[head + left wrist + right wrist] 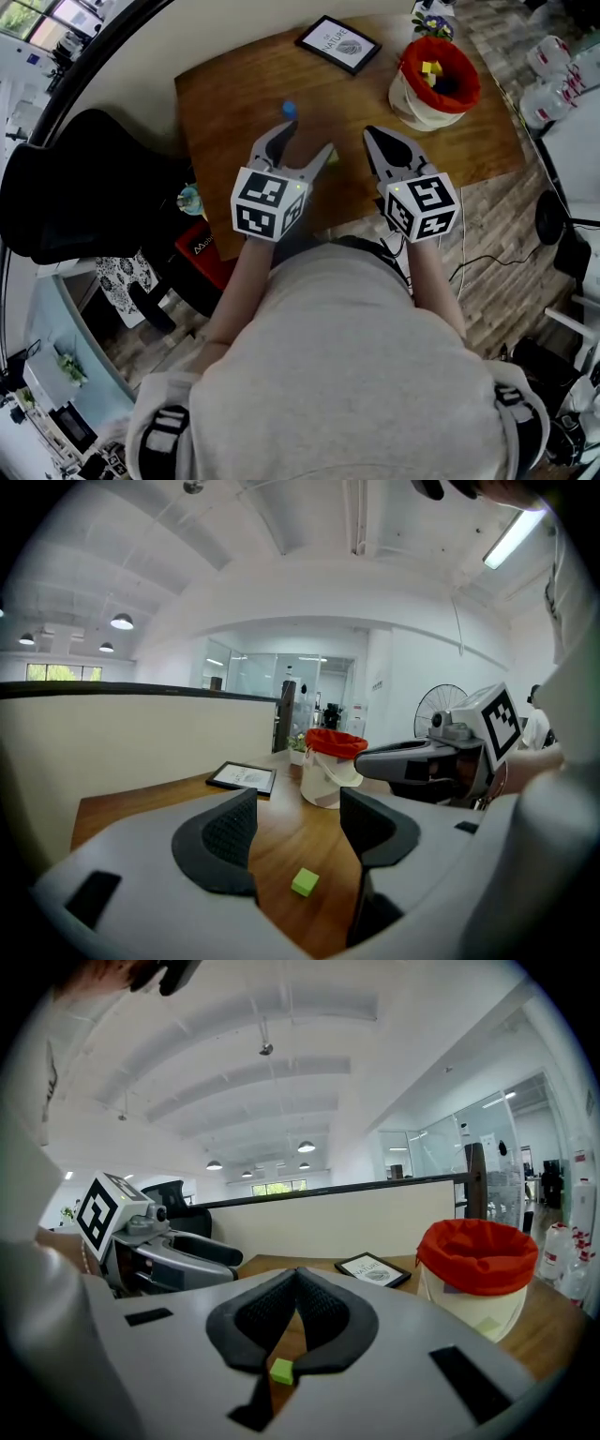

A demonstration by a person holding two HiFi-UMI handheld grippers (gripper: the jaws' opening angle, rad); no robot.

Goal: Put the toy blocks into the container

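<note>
A small green block (304, 882) lies on the wooden table (469, 141), low between the spread fingers of my left gripper (298, 813), which touches nothing. From the head view the green block (333, 157) peeks out beside that open left gripper (305, 141). A blue block (289, 110) stands just beyond its left finger. My right gripper (375, 136) is shut and empty, and past its closed tips (296, 1277) the green block (281, 1371) shows on the table. The container (433, 80), a white bucket with a red liner, stands at the far right with a yellow block (430, 69) inside.
A framed picture (338, 43) lies flat at the table's far edge, left of the container. A black chair (84, 183) stands to the table's left. A low wall runs behind the table. Cables and white bottles (562, 75) sit on the floor to the right.
</note>
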